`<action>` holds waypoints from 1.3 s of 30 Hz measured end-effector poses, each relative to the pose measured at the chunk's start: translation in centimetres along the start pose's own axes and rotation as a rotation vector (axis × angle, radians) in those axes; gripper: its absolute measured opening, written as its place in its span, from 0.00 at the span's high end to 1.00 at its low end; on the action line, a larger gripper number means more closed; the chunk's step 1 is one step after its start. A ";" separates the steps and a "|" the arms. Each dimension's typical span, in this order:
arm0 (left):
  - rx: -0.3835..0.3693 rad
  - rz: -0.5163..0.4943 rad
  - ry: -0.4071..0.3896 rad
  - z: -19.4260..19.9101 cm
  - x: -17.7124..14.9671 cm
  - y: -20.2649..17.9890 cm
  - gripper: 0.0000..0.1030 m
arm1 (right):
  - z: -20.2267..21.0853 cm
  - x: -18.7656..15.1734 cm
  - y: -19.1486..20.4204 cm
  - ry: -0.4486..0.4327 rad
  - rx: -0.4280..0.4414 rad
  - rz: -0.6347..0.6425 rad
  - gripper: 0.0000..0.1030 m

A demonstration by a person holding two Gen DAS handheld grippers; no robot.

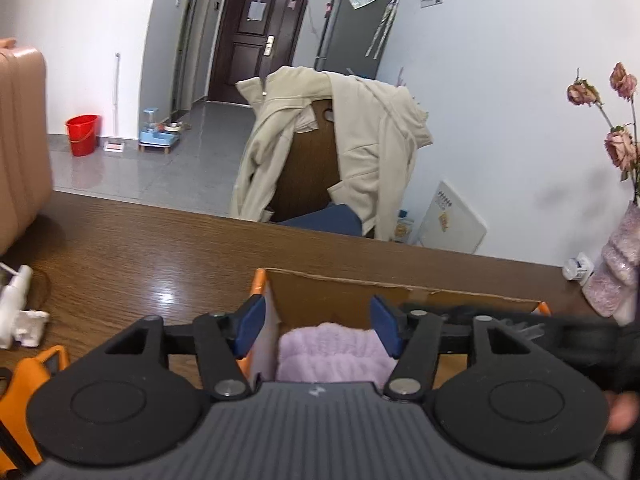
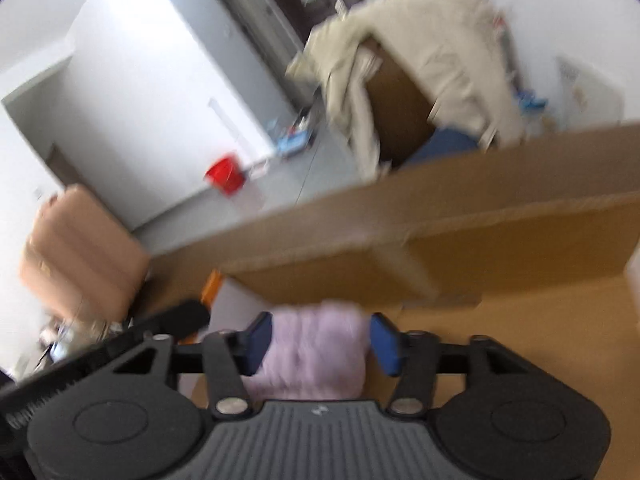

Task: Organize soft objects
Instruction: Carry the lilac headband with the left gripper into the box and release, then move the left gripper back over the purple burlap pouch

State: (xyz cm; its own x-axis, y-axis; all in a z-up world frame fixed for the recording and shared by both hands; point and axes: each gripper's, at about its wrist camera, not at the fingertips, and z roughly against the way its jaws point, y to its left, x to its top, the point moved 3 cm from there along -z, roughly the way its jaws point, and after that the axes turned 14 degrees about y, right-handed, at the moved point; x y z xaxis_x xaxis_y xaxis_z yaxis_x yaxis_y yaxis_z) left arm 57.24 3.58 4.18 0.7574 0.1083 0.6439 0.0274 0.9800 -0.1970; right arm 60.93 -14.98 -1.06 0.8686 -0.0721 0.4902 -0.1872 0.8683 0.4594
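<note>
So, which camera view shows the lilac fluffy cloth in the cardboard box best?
The left wrist view: it is sharp, and the lilac fluffy cloth lies inside the cardboard box, with its knit texture visible. The right wrist view shows the same cloth, but blurred.

Dark wood-grain counter [image 1: 168, 248], glossy. On it: open cardboard box [image 1: 400, 294] at near edge; white plastic items [image 1: 18, 308] at left; orange item [image 1: 36, 376] near left corner; pink suitcase [image 1: 20, 136] at far left.
</note>
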 end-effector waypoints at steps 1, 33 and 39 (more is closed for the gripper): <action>0.006 0.000 -0.001 0.5 0.0 0.0 0.41 | 1.1 -0.1 0.1 -0.017 -0.008 0.007 0.46; 0.156 -0.187 -0.274 27.8 -27.7 -3.8 0.00 | 31.8 -30.1 4.0 -0.496 -0.337 0.390 0.01; 0.109 -0.132 -0.238 28.8 -32.7 -2.3 0.00 | 32.0 -36.3 3.6 -0.500 -0.275 0.338 0.00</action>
State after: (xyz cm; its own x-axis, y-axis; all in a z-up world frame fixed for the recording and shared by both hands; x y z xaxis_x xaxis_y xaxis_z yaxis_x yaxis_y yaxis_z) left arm 13.64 2.57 4.83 0.5771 0.0021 0.8167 0.0354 0.9990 -0.0276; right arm 14.03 -24.88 6.46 0.4529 0.0647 0.8892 -0.2302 0.9720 0.0466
